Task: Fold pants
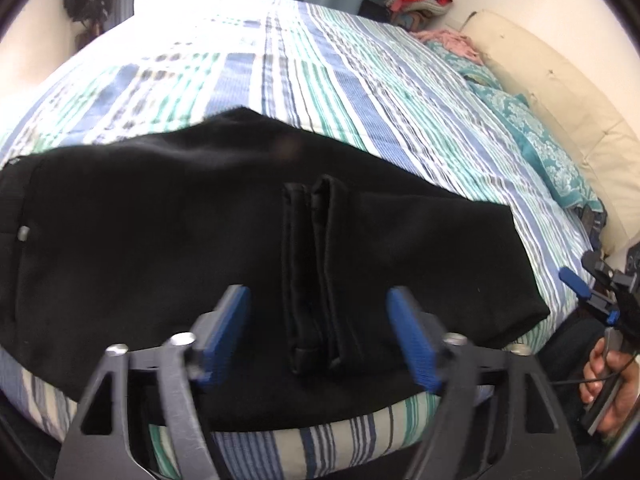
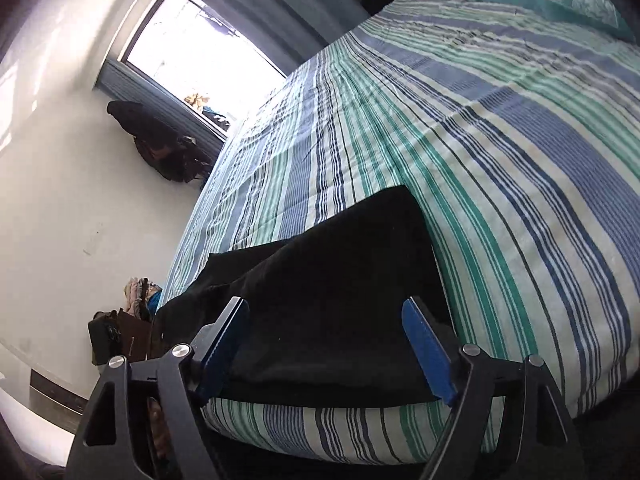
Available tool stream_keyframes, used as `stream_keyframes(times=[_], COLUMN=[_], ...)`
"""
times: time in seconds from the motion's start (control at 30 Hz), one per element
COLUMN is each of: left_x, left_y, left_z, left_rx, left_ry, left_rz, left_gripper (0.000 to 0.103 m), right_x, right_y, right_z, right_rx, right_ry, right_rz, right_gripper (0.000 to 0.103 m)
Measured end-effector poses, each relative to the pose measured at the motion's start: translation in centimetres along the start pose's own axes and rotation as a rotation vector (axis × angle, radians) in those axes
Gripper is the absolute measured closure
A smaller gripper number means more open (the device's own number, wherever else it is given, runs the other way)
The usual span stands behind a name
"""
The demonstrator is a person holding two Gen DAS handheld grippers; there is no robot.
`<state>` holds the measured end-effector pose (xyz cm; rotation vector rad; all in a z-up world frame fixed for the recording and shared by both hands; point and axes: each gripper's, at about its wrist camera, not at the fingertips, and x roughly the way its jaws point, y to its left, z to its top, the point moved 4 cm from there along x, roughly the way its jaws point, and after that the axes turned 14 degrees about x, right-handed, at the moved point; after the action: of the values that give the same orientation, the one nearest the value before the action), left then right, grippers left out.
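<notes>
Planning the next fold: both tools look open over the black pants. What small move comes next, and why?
Probably lower the left tool and close it on the two leg cuffs lying between its open fingers; the pants lie flat on the bed, held by neither tool, the right tool open too.

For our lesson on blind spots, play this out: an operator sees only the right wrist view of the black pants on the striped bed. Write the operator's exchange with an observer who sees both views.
Operator: Is the left gripper holding anything?
Observer: No. The left gripper is open over the pants and grips nothing.
Operator: What lies ahead of its fingers?
Observer: Two hemmed edges lie side by side on top of the pants.
Operator: Where is my gripper from that side?
Observer: The right gripper is beyond the pants' right end, past the edge of the bed, with a hand around its handle.
</notes>
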<state>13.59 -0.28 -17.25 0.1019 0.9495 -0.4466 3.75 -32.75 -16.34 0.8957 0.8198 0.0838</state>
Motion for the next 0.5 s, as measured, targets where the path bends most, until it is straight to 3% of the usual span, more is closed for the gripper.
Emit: stream_keyframes(times=[0.07, 0.27, 0.43, 0.5], left_x=[-1.0, -1.7, -5.7, -6.4], left_y=[1.5, 8.7, 18.8, 23.1], left_z=[0.7, -0.5, -0.6, -0.9], left_rx=[-0.038, -0.225, -0.456, -0.535], left_ry=[-0.03, 0.025, -0.049, -0.031], left_rz=[0.037, 0.122, 0.198, 0.213], left_gripper=[0.008, 0.008, 0.008, 0.008], right_x=[-0.5, 0.7, 1.2, 1.5], right_y=[1.0, 1.1, 1.0, 1.0], right_z=[-0.4, -1.5, -2.0, -2.1], right_rx=[-0.058, -0.084, -0.113, -0.115], right_ry=[-0.026, 0.0, 0.026, 0.037], right_rz=[-0.003, -0.03, -0.039, -0.037], right_gripper=[0.019, 0.019, 0.019, 0.019])
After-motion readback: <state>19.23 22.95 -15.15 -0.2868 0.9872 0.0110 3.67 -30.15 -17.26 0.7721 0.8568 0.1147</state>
